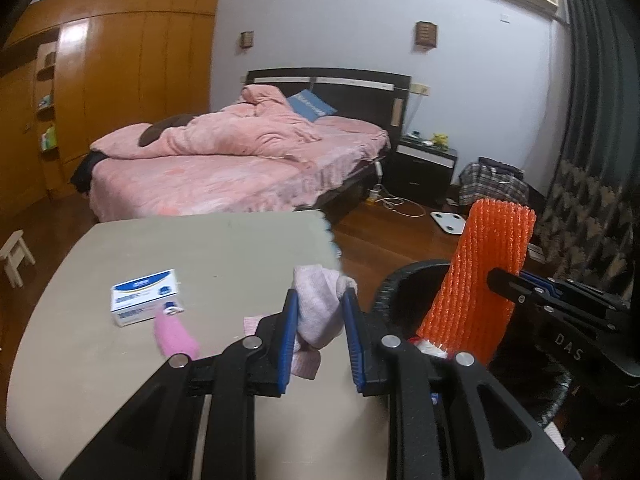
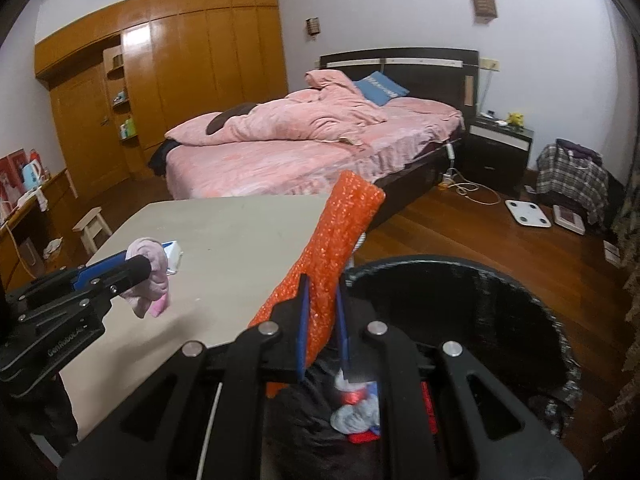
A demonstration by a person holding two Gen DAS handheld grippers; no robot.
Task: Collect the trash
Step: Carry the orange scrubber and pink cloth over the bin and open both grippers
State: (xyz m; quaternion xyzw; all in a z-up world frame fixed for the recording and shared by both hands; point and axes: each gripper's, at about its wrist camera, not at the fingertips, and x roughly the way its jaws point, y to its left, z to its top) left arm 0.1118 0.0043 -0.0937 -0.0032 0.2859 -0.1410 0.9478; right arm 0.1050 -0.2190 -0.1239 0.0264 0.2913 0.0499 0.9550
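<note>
My left gripper (image 1: 322, 298) is shut on a crumpled pale pink tissue (image 1: 318, 308) and holds it above the grey table (image 1: 192, 248) near its right edge; it also shows in the right wrist view (image 2: 150, 264). My right gripper (image 2: 322, 290) is shut on an orange foam net sleeve (image 2: 334, 240) and holds it upright over the black-lined trash bin (image 2: 500, 276). The sleeve (image 1: 480, 276) and bin (image 1: 394, 280) show in the left wrist view too. Crumpled wrappers (image 2: 354, 412) lie inside the bin.
A white and blue box (image 1: 146, 296) and a pink object (image 1: 176, 336) lie on the table. Behind stand a pink bed (image 1: 240, 160), a dark nightstand (image 1: 426, 164), a wooden wardrobe (image 1: 132, 80) and a small stool (image 1: 14, 256). A white scale (image 2: 528, 212) lies on the wood floor.
</note>
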